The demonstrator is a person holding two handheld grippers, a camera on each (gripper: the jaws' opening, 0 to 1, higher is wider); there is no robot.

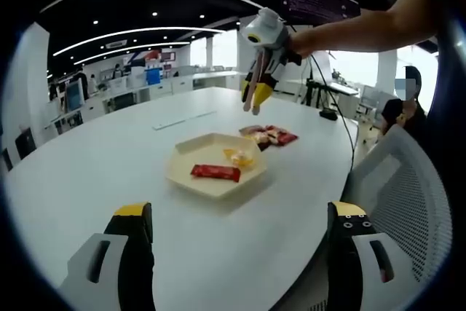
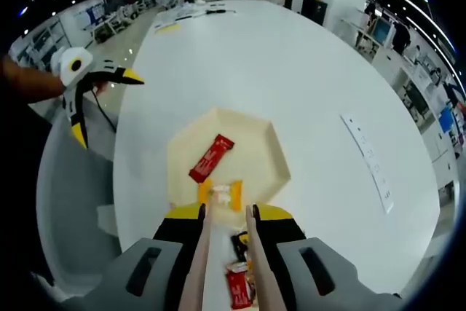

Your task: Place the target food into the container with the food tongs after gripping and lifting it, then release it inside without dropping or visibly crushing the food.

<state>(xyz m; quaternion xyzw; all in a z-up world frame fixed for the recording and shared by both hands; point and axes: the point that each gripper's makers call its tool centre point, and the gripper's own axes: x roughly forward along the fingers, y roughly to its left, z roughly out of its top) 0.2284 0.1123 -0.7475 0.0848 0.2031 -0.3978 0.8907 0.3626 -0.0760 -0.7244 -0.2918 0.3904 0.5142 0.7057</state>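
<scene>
The tray [image 2: 266, 147] is cream w/ six sides and sits on the big white table [image 2: 291, 63]. Inside it lie a red snack bar [image 2: 211, 158] and a small yellow candy [image 2: 222, 194], just beside each other. More red snack packs [image 1: 271, 135] lie on the table right next to the tray. The right gripper [image 2: 226, 253] hangs above those packs, its tongs [image 1: 256, 94] near shut w/ nothing between them. The left gripper [image 1: 240, 242] is spread wide, holding nothing, near the table edge.
</scene>
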